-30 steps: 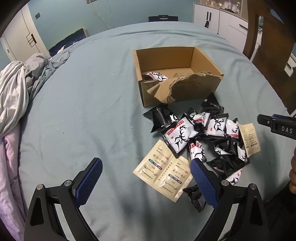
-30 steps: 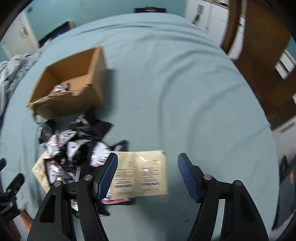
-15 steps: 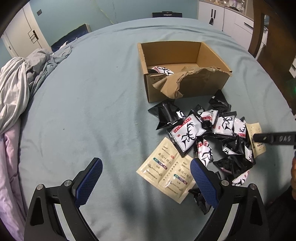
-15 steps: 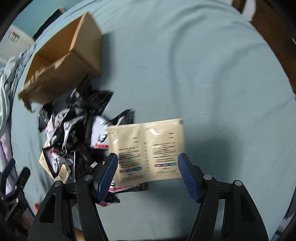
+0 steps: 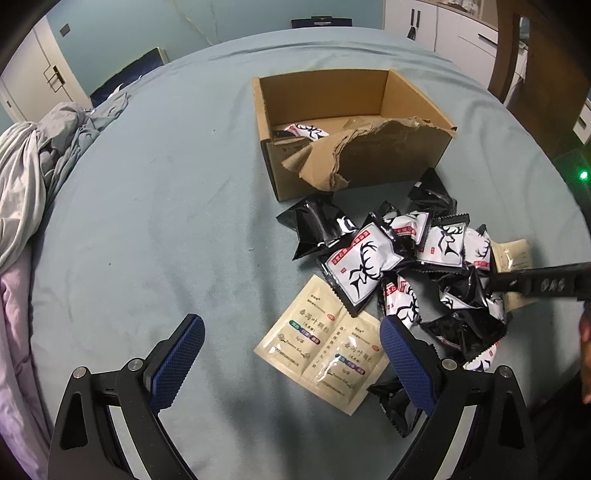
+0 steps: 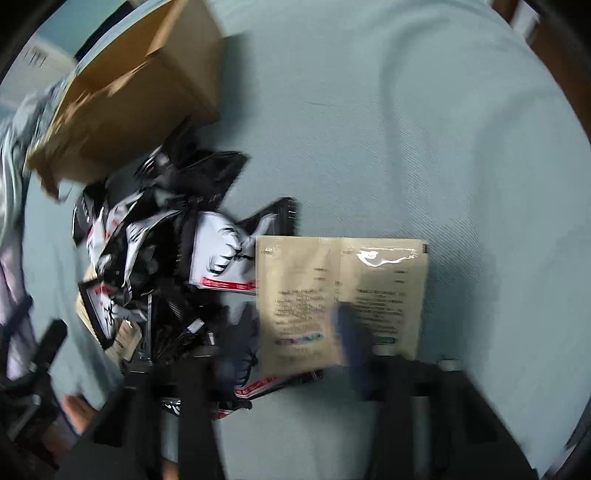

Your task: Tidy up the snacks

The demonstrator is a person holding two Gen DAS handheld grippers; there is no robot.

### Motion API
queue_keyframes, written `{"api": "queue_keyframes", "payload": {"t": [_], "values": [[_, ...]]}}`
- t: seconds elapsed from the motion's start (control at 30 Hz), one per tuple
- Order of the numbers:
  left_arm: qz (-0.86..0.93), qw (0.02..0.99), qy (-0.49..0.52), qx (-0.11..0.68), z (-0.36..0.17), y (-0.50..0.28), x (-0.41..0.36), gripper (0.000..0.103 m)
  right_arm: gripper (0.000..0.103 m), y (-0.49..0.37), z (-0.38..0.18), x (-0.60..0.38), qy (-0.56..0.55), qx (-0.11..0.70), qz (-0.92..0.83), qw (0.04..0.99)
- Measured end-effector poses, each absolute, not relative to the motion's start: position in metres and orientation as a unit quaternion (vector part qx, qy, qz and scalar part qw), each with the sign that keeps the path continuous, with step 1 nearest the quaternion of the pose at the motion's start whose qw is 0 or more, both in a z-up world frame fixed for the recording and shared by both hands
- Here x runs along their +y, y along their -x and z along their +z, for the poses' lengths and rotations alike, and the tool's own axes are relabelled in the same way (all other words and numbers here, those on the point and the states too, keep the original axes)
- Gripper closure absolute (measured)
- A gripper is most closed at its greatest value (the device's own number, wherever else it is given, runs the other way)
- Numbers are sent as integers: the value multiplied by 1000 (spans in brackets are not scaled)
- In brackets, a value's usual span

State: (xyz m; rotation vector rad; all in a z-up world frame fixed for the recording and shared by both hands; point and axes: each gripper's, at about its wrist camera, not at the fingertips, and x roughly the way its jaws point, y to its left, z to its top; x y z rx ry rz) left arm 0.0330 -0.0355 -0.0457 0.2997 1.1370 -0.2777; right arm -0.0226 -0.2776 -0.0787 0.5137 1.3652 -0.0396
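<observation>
A torn cardboard box [image 5: 354, 162] sits on the blue-grey bed with one deer-print packet [image 5: 306, 130] inside. In front of it lies a heap of black and white deer packets [image 5: 369, 266]. My left gripper [image 5: 291, 358] hangs open over a beige twin sachet [image 5: 321, 343]. My right gripper [image 6: 288, 350] is low over another beige twin sachet [image 6: 340, 302] at the heap's right edge. Its jaws are closing, blurred, with the sachet's left half between them and one finger [image 6: 349, 332] over its middle. I cannot see the pads pressing on it.
Crumpled grey and white bedclothes [image 5: 33, 166] pile up at the bed's left side. White cabinets [image 5: 443, 26] and dark wooden furniture [image 5: 535, 55] stand beyond the far right. A hand [image 6: 77, 410] shows low in the right wrist view.
The right gripper sank toward the beige sachet and tipped further down, and its jaws drew closer together. The left gripper stayed nearly where it was, still open.
</observation>
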Motion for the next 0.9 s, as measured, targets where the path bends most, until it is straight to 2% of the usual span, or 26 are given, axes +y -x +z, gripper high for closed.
{"api": "queue_keyframes", "payload": {"t": [0.17, 0.27, 0.57, 0.73, 0.87, 0.9], "values": [[-130, 825, -135, 533, -46, -32, -32, 6, 92, 35, -71, -305, -311, 588, -10, 747], [-134, 825, -127, 534, -45, -29, -28, 6, 98, 48, -49, -309, -308, 556, -24, 772], [-151, 819, -76, 548, -46, -30, -19, 6, 103, 89, -8, -312, -346, 451, 4, 823], [-151, 807, -76, 565, -59, -35, -21, 7, 103, 95, -7, -302, -325, 435, -4, 840], [-157, 797, -102, 574, -72, -35, -35, 19, 103, 95, -3, -300, -315, 422, -17, 850], [-164, 794, -103, 576, -74, -35, -40, 19, 103, 93, -3, -295, -300, 419, -26, 857]]}}
